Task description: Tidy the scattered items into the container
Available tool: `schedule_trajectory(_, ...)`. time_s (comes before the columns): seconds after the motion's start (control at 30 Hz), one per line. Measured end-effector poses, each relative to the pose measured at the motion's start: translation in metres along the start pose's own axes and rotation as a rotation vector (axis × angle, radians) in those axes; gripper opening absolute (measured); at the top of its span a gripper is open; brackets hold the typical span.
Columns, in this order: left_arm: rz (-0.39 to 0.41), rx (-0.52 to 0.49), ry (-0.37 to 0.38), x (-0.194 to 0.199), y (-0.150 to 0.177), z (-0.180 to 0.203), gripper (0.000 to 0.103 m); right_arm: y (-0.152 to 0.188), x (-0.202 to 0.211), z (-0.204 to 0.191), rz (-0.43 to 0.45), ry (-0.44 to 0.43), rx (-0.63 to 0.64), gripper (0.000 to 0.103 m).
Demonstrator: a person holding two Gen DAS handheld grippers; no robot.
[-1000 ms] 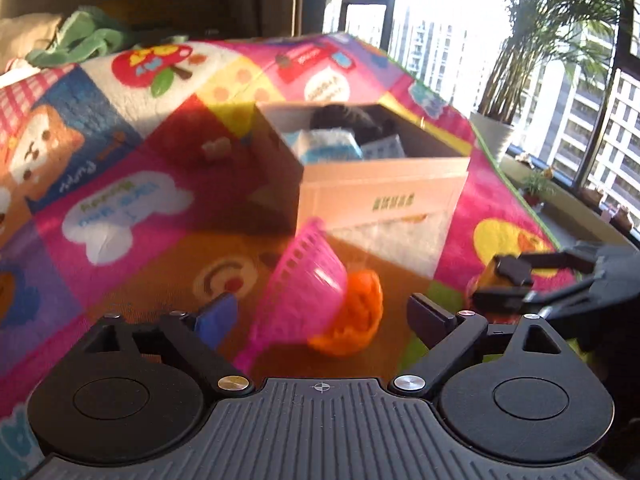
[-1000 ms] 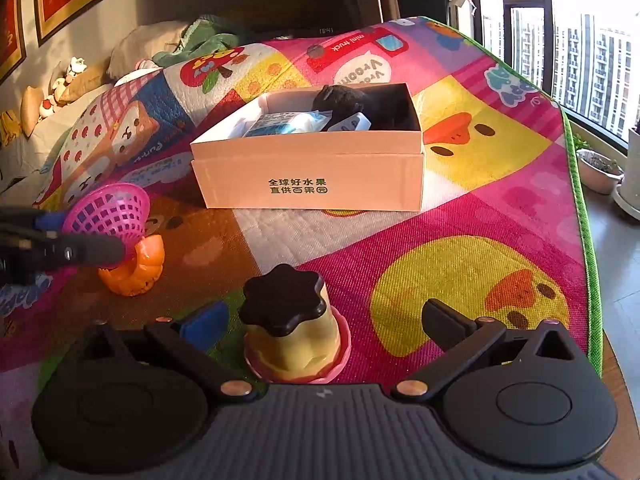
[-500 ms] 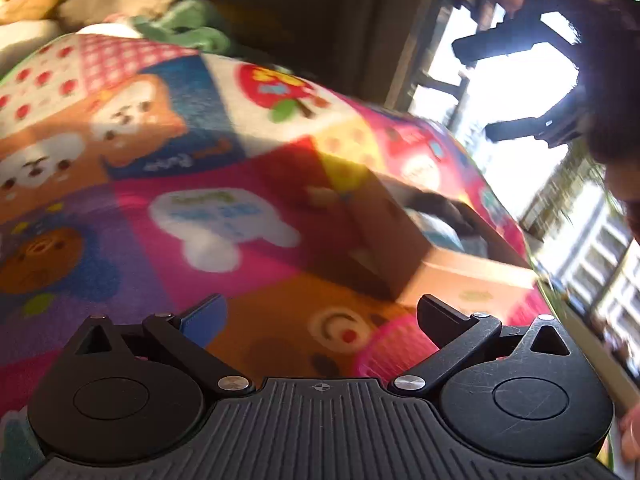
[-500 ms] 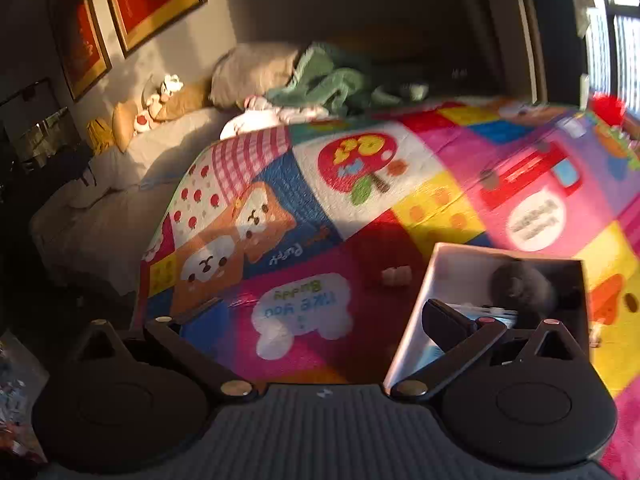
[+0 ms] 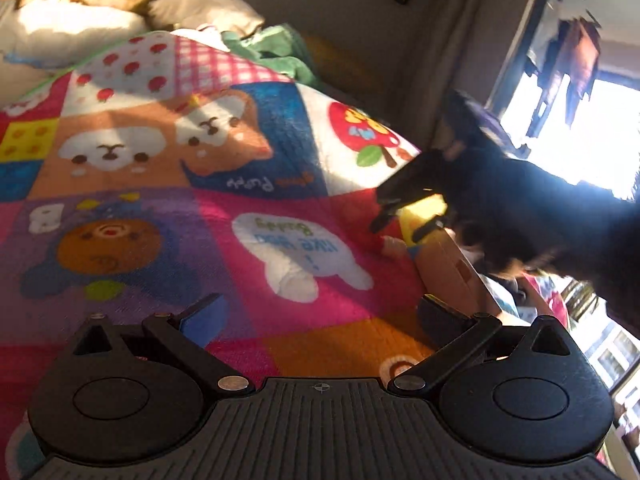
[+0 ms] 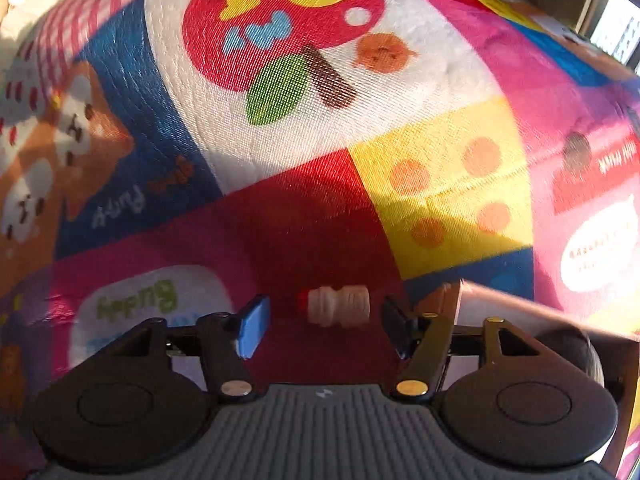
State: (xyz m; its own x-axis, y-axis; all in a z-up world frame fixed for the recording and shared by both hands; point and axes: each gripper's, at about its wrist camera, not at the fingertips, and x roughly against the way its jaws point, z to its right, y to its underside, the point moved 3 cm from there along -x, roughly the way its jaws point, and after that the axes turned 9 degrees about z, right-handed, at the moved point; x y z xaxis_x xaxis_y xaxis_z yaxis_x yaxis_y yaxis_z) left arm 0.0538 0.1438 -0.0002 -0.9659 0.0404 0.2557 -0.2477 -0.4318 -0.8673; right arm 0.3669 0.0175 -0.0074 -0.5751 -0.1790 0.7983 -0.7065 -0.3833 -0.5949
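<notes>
A small beige bottle (image 6: pixel 334 306) with a red cap lies on its side on a dark red patch of the play mat, just left of the cardboard box (image 6: pixel 520 312). My right gripper (image 6: pixel 324 328) points steeply down over it, one finger on each side. Its jaws are closing, with a gap still showing between each pad and the bottle. In the left wrist view the right gripper (image 5: pixel 386 210) hovers over the bottle (image 5: pixel 394 246) by the box corner (image 5: pixel 452 276). My left gripper (image 5: pixel 320 314) is wide open above the mat, holding nothing.
The colourful cartoon play mat (image 5: pixel 160 184) covers the floor. Pillows (image 5: pixel 80 28) and a green cloth (image 5: pixel 276 52) lie beyond its far edge. A bright window (image 5: pixel 580 128) is at the right. Dark items sit inside the box (image 6: pixel 568 344).
My right gripper left the pudding toy, crossed over the box and came down around the small bottle, jaws narrowing. My left gripper swung left and rolled; the pink basket and orange toy dropped out of view.
</notes>
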Motion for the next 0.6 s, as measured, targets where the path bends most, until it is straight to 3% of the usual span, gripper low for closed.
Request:
schedule_trajectory(0.07,-0.005,0.013,0.021,0.001,0.001,-0.002,0.103,0.003,-0.009,-0.004,0.001,0.003,0.011,0.062)
schedule_trajectory(0.17,-0.004,0.047,0.037,0.003,0.000,-0.006,0.103,0.015,-0.007,-0.010,0.008,0.054,0.062,0.043)
schedule_trajectory(0.2,-0.002,0.042,0.040,0.003,0.000,-0.005,0.103,0.021,0.003,-0.011,0.012,0.037,0.068,0.043)
schedule_trajectory(0.33,0.017,-0.038,0.070,0.006,0.004,0.008,0.103,0.047,0.090,-0.006,0.132,-0.145,0.031,0.043)
schedule_trajectory(0.43,0.019,-0.090,0.104,0.007,0.006,0.018,0.103,0.085,0.169,0.008,0.233,-0.259,0.012,0.043)
schedule_trajectory(0.5,0.008,-0.098,0.116,0.006,0.006,0.022,0.103,0.119,0.215,0.022,0.307,-0.299,0.015,0.043)
schedule_trajectory(0.6,-0.018,-0.096,0.110,0.012,0.004,0.031,0.103,0.176,0.263,0.043,0.404,-0.283,0.030,0.043)
